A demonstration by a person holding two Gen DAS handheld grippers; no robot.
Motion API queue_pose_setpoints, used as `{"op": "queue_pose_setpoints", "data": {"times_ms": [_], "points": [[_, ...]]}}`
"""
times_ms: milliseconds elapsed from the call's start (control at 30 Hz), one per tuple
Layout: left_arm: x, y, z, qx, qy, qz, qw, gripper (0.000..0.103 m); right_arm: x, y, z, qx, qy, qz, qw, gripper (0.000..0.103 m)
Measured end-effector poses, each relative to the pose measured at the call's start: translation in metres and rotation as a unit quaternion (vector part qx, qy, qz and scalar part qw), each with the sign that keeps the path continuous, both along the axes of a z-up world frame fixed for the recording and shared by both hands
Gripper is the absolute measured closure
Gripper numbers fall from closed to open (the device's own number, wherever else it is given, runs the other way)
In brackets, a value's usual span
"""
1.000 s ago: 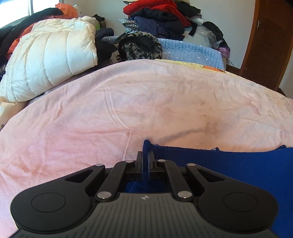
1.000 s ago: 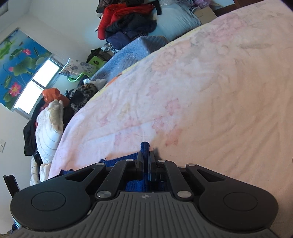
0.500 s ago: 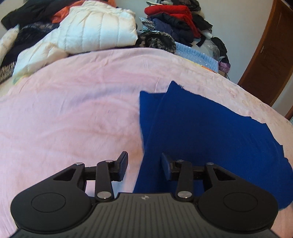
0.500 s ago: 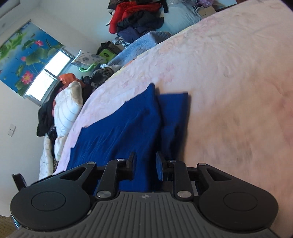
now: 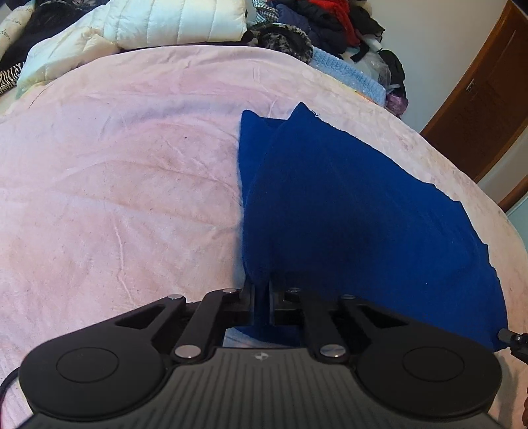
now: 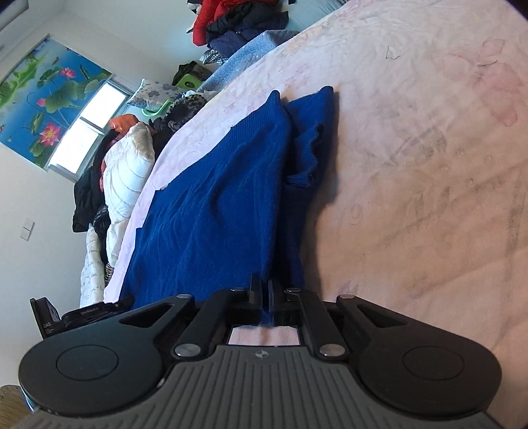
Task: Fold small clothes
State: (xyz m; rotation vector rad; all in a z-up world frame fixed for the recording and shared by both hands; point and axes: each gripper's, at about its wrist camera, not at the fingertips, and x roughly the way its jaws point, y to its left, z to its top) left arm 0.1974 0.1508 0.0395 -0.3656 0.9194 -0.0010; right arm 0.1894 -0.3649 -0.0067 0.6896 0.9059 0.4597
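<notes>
- The bed (image 5: 115, 204) has a pink sheet on it, wrinkled and a bit stained, and nothing lies on the open part around the garment.
- Along the far edge, from 10 to 1 o'clock in the left wrist view, there's a heap of stuff: a cream puffer jacket (image 5: 171, 23), a leopard-print fuzzy thing (image 5: 280, 38), a light blue knit blanket (image 5: 349, 74) and a dark and red clothes pile (image 5: 333, 16).
- A brown wooden door (image 5: 485, 109) is at 2 o'clock, well away from the bed.
- The right wrist view has a lotus-print blind (image 6: 43, 95) over a bright window at 10 o'clock.
- The blue knit garment (image 5: 346, 211) lies spread on the sheet, folded over itself, with two pointed corners sticking out at the far end around 12 o'clock.
- The left gripper (image 5: 262, 297) just clamped down again, jaws clenched on the garment's near edge, with blue fabric pinched between them.
- Same for the right gripper (image 6: 265, 297): the jaws have just closed, and they're grasping a thin fold of the same blue knit at its near edge.
- A bit of the other gripper peeks in at 8 o'clock in the right wrist view.
</notes>
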Motion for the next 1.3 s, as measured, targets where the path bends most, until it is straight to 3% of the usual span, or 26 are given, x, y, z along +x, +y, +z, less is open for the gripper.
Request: {"op": "queue_pose_setpoints", "data": {"times_ms": [67, 133, 233, 333, 467, 567, 633, 700, 767, 833, 933, 1000, 1033, 1300], "points": [[-0.004, 0.003, 0.006, 0.014, 0.003, -0.001, 0.9999, 0.098, -0.007, -0.001, 0.014, -0.003, -0.014, 0.005, 1.000, 0.096], [-0.006, 0.008, 0.002, 0.019, 0.012, -0.008, 0.9997, 0.098, -0.013, -0.005, 0.026, -0.039, -0.027, 0.000, 0.999, 0.096], [-0.006, 0.012, -0.004, 0.013, 0.016, -0.009, 0.9997, 0.098, -0.010, -0.023, 0.005, -0.052, 0.016, -0.021, 0.998, 0.096], [-0.004, 0.007, 0.002, 0.030, 0.012, -0.011, 0.9994, 0.095, -0.014, -0.022, -0.006, -0.034, 0.020, -0.019, 0.999, 0.095], [-0.015, -0.002, 0.023, 0.088, -0.012, -0.014, 0.9960, 0.092, -0.014, -0.018, 0.009, -0.050, -0.007, -0.040, 0.998, 0.083], [-0.035, -0.016, 0.051, 0.130, -0.085, -0.016, 0.9877, 0.091, -0.012, -0.006, 0.036, -0.113, -0.059, -0.045, 0.991, 0.079], [-0.044, -0.036, 0.060, 0.137, -0.125, -0.045, 0.9816, 0.080, -0.010, 0.017, 0.053, -0.131, -0.093, -0.003, 0.987, 0.074], [-0.044, -0.068, 0.055, 0.145, -0.140, -0.101, 0.9743, 0.056, -0.005, 0.049, 0.060, -0.127, -0.104, 0.059, 0.985, 0.071], [-0.037, -0.101, 0.040, 0.169, -0.137, -0.138, 0.9662, 0.056, 0.003, 0.089, 0.057, -0.122, -0.102, 0.123, 0.980, 0.062], [-0.026, -0.126, 0.023, 0.178, -0.121, -0.168, 0.9620, 0.055, 0.011, 0.123, 0.050, -0.136, -0.096, 0.159, 0.973, 0.062], [-0.016, -0.141, -0.005, 0.192, -0.062, -0.184, 0.9619, 0.057, 0.019, 0.158, 0.036, -0.186, -0.080, 0.183, 0.962, 0.063], [-0.023, -0.137, -0.010, 0.184, -0.067, -0.183, 0.9635, 0.057, 0.009, 0.168, 0.026, -0.234, -0.078, 0.194, 0.949, 0.064], [-0.026, -0.133, -0.010, 0.178, -0.064, -0.183, 0.9648, 0.057, 0.001, 0.166, 0.025, -0.234, -0.090, 0.197, 0.948, 0.063], [-0.035, -0.129, -0.006, 0.167, -0.055, -0.172, 0.9692, 0.056, 0.001, 0.142, 0.027, -0.168, -0.039, 0.178, 0.969, 0.062]]}}
